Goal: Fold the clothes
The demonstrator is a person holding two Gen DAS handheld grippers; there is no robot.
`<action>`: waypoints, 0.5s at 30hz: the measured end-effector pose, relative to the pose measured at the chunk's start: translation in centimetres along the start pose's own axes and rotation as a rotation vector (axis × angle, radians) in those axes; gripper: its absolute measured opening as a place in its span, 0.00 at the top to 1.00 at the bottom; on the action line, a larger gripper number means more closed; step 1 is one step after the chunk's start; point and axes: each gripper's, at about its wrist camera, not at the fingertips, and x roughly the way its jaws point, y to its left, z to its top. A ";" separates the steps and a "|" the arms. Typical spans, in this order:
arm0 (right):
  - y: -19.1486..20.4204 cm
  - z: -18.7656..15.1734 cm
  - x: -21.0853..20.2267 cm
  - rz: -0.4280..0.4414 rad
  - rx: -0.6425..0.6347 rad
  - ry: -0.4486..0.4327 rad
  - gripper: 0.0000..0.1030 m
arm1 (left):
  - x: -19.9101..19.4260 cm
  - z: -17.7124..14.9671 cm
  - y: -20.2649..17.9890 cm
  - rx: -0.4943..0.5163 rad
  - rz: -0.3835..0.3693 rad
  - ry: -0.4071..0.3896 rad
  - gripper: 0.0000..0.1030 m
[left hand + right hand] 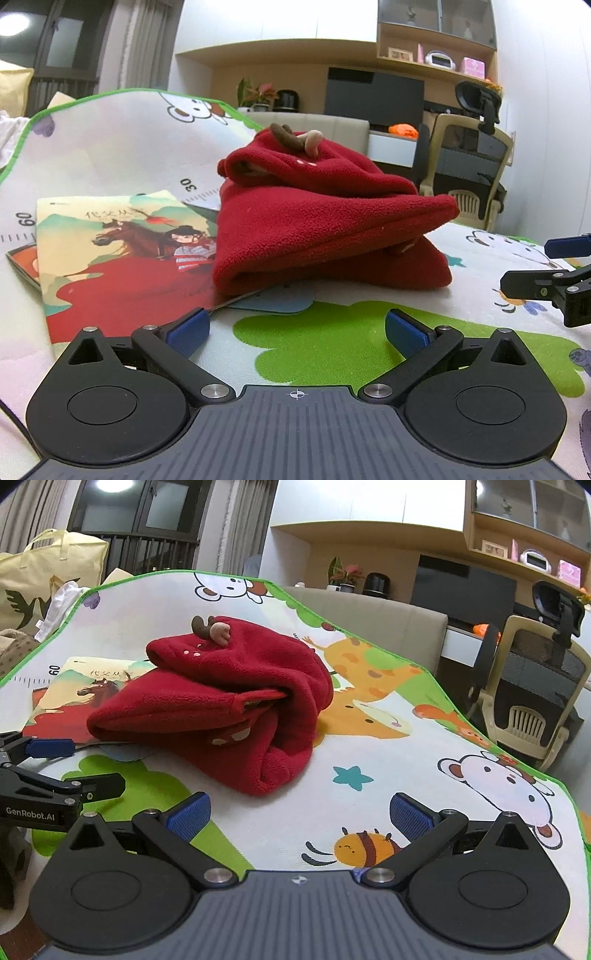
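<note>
We hold both tools low over the cartoon mat (369, 746), and neither has anything in it. Our left hand-held gripper (295, 328) has its jaws spread wide apart over a green patch of the print, and our right hand-held gripper (299, 812) is spread just as wide, above a printed bee.

The red fleece garment (314, 221) lies straight ahead of the left hand-held gripper and ahead, slightly to the left, of the right one, apart from both. It sits as a thick bundle, layers doubled over one another, with small brown antlers (203, 624) and a pinkish ear poking up from the hood on top. We judge the folding largely done: the piece is compact and released. The top layer bulges and the edges do not line up, so a final flattening or squaring may remain. We see no other loose clothes on the mat; white cloth (59, 602) lies beyond its far left edge.

A picture book (110, 251) lies ahead and left of the left hand-held gripper, partly under the garment; its cover carries Chinese characters above a rider on a horse. The mat prints a ruler scale reading "30" and "60". The left tool's body, seen from the right wrist, reads "GenRobot.AI" (30, 810).
</note>
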 end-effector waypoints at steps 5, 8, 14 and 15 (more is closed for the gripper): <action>0.0 0.0 0.1 0.001 0.001 0.007 0.00 | 0.0 0.0 0.0 -0.002 -0.001 -0.001 0.00; 0.0 0.0 0.1 0.000 -0.003 0.011 0.00 | -0.1 0.0 -0.1 -0.003 -0.002 0.000 0.00; 0.1 0.0 0.3 0.000 -0.008 0.020 0.00 | -0.1 0.0 -0.1 -0.006 -0.004 -0.001 0.00; 0.1 0.0 0.3 0.000 -0.008 0.020 0.00 | -0.1 0.0 -0.1 -0.006 -0.004 -0.001 0.00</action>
